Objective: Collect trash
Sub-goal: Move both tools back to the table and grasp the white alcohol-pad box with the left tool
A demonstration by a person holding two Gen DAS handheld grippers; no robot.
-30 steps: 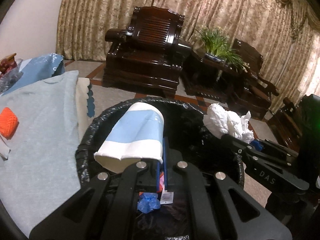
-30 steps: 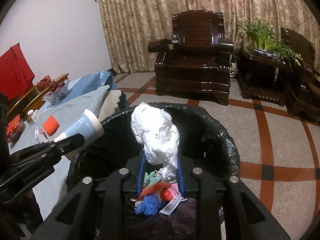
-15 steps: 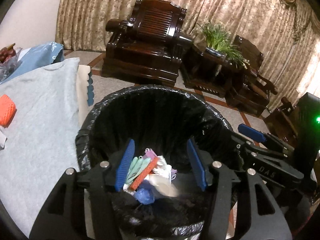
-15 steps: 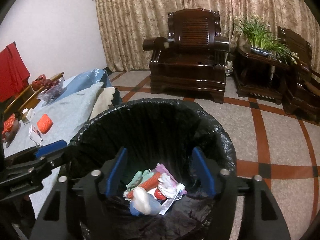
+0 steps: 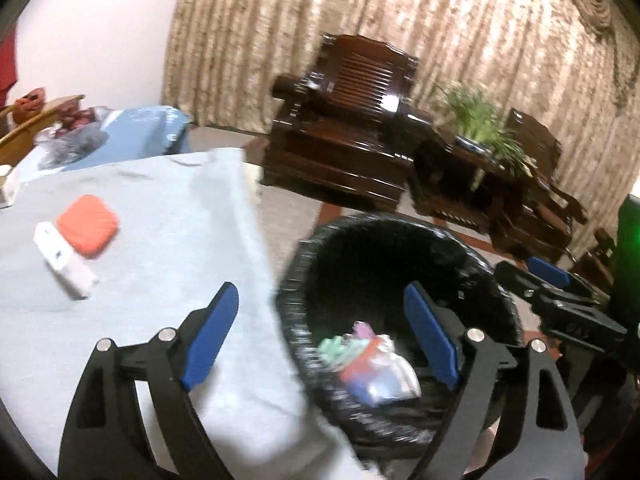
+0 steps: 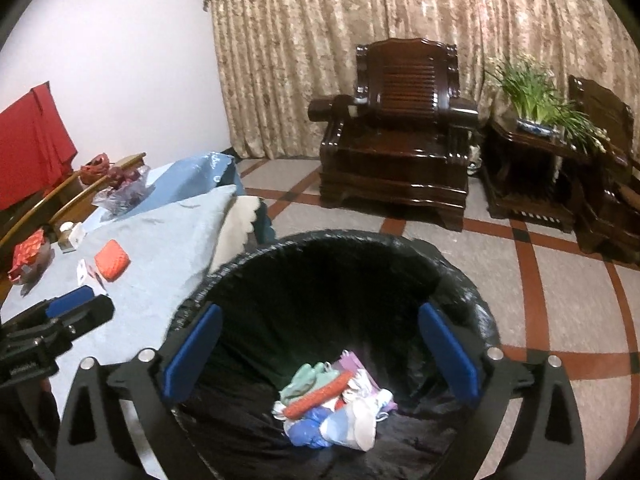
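A bin with a black liner (image 6: 460,280) stands beside the table; it also shows in the left wrist view (image 5: 472,256). A pile of trash (image 6: 336,404) lies at its bottom, with the blue-and-white paper cup and white tissue among it; the pile is blurred in the left wrist view (image 5: 372,364). My right gripper (image 6: 320,356) is open and empty above the bin. My left gripper (image 5: 320,336) is open and empty, straddling the bin's left rim and the table edge. An orange pad (image 5: 88,220) and a white box (image 5: 64,264) lie on the light blue tablecloth (image 5: 160,240).
A dark wooden armchair (image 6: 400,128) and a side table with a potted plant (image 6: 536,96) stand behind the bin on the tiled floor. Bags and small items (image 6: 120,188) sit at the table's far end. A red cloth (image 6: 28,140) hangs at left.
Both grippers opened and dropped the paper cup and the tissue into the bin. The left gripper has since swung left toward the table; the right stays over the bin.
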